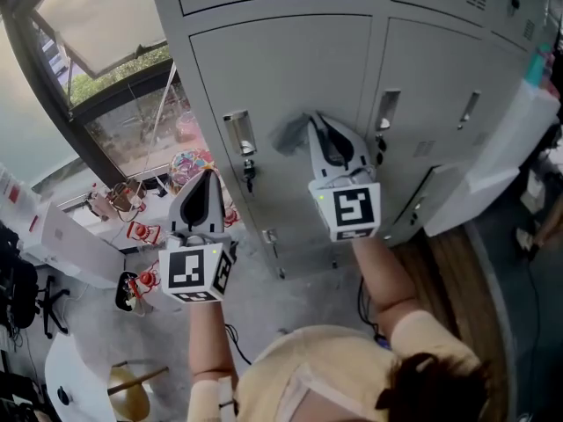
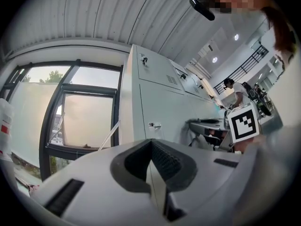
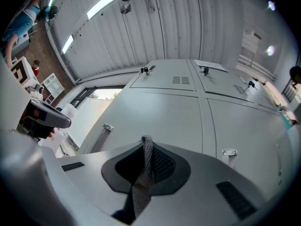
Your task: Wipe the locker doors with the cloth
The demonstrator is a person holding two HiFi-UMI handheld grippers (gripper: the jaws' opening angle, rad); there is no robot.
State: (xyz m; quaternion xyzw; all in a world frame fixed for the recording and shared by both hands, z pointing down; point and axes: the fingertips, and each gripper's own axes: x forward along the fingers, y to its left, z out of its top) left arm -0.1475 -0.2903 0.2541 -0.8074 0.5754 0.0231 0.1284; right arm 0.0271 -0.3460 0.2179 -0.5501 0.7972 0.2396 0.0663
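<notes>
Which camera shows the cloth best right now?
The right gripper view: the cloth sits close up, pinched in the right gripper. The head view shows only a grey smudge of it at the locker door. In the left gripper view it is too small to tell.

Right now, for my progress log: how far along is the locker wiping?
Done: the cloth is picked up and clamped between the closed jaws of the right gripper. In hand: that gripper holds it up at a locker door. Left: nothing shows which doors have been wiped, so assume most remain. The left gripper is shut, empty and off the lockers.
</notes>
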